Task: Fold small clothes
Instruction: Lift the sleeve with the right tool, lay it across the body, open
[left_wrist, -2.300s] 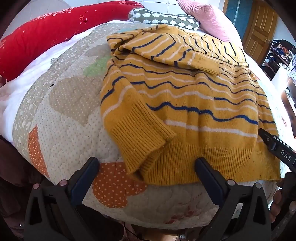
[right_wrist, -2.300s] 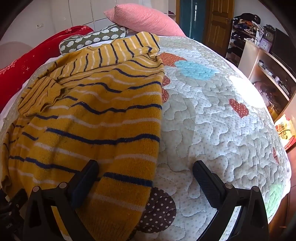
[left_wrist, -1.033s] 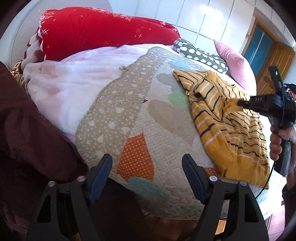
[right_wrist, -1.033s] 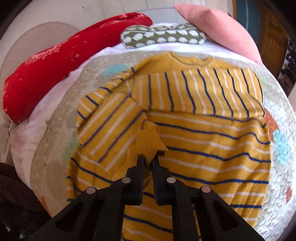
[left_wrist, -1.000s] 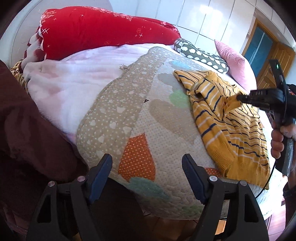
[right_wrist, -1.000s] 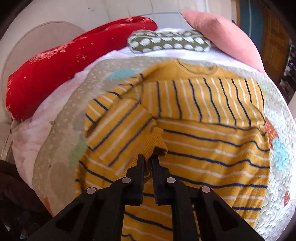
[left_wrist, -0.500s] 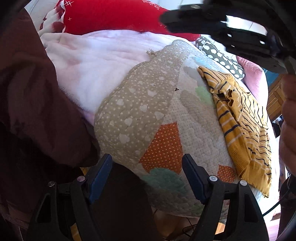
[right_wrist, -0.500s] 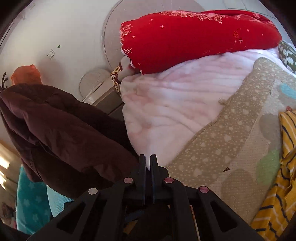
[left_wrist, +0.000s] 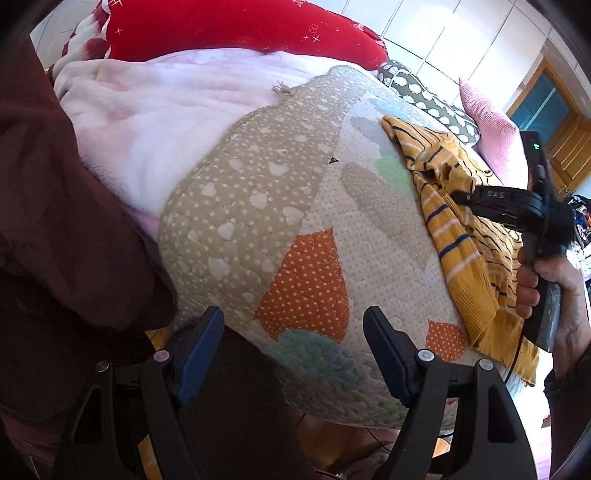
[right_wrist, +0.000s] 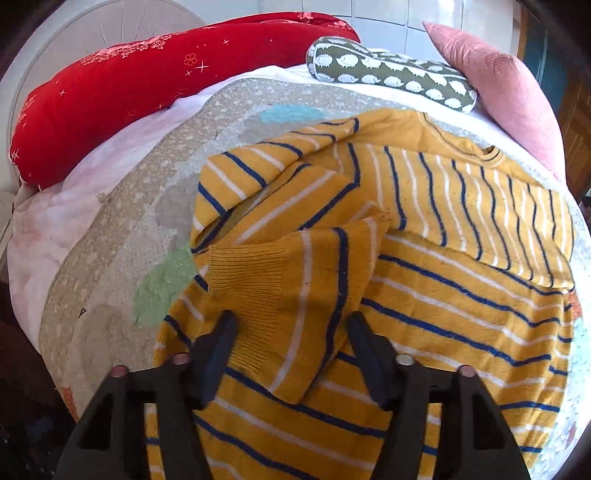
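Quilted bed (right_wrist: 122, 229), striped sweater (right_wrist: 443, 280), pillows (right_wrist: 391, 75)

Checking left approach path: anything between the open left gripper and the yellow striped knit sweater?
Nothing visible. Only bare patchwork quilt lies between the left gripper and the yellow striped knit sweater; the right gripper sits farther over it.

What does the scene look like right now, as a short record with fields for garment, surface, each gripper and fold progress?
garment: mustard-yellow knitted sweater with navy and white stripes
surface: patchwork quilted bedspread
left gripper: open, empty, over the quilt's edge, off the sweater
right gripper: jaws just opening, ribbed cuff lying loose between them
fold progress: one sleeve laid across the body
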